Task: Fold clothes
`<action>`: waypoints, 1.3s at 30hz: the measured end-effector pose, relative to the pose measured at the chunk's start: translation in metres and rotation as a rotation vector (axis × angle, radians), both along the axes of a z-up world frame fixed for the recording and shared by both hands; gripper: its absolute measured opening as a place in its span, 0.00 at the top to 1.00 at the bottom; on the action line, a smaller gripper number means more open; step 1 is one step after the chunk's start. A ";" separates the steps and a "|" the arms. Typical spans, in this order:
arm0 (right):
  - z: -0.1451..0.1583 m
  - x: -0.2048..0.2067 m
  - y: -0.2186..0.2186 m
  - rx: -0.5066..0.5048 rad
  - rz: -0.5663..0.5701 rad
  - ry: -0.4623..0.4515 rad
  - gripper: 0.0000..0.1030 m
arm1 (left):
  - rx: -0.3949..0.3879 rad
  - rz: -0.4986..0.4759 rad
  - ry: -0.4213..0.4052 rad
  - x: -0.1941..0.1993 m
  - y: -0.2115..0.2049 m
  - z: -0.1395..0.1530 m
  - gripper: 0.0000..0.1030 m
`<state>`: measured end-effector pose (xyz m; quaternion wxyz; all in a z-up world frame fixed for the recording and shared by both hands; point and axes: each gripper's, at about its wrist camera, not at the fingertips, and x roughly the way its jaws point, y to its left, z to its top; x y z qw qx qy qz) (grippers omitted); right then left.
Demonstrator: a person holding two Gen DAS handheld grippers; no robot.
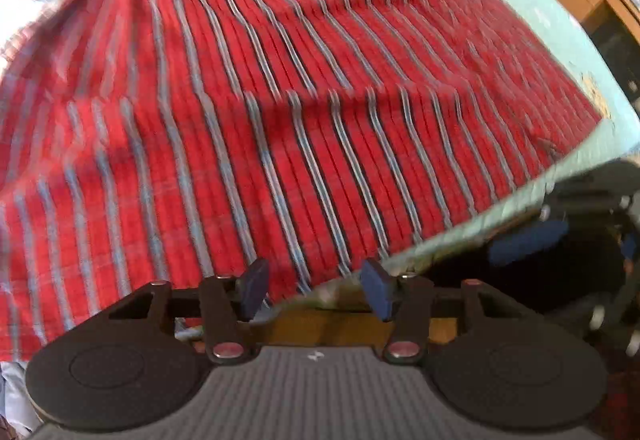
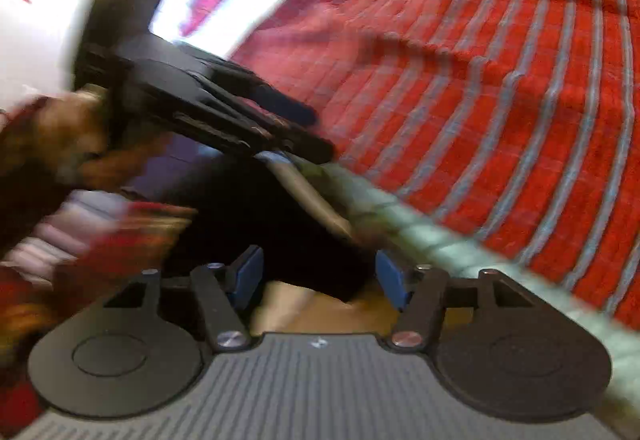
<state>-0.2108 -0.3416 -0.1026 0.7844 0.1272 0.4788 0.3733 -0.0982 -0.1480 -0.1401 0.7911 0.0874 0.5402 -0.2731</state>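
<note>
Red striped cloth (image 1: pixel 304 88) spread flat on the pale green counter (image 1: pixel 560 36) ahead of both claws, left claw (image 1: pixel 314 290) spread at its near hem, right claw (image 2: pixel 320 280) spread, pinching nothing, off the counter edge

My left gripper (image 1: pixel 316 290) has a grey ribbed body flanked by two black round discs, black link arms pinned with silvery rivets, and dark blue pads on the fingers (image 1: pixel 376 290). My right gripper (image 2: pixel 320 282) is built the same, a small white mark at twelve o'clock on its grey body. A red patterned sleeve (image 2: pixel 36 136) shows, blurred, at nine o'clock.
</note>
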 end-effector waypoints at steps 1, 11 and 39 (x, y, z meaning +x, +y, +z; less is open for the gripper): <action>0.010 0.006 -0.008 0.005 -0.047 -0.046 0.38 | -0.044 0.023 -0.049 0.006 0.002 0.011 0.49; -0.019 0.041 -0.004 0.122 0.101 0.178 0.35 | -0.019 0.071 0.116 0.046 0.020 -0.012 0.47; 0.002 0.075 -0.049 0.388 -0.099 0.130 0.34 | 0.279 0.502 -0.063 0.089 0.148 -0.003 0.37</action>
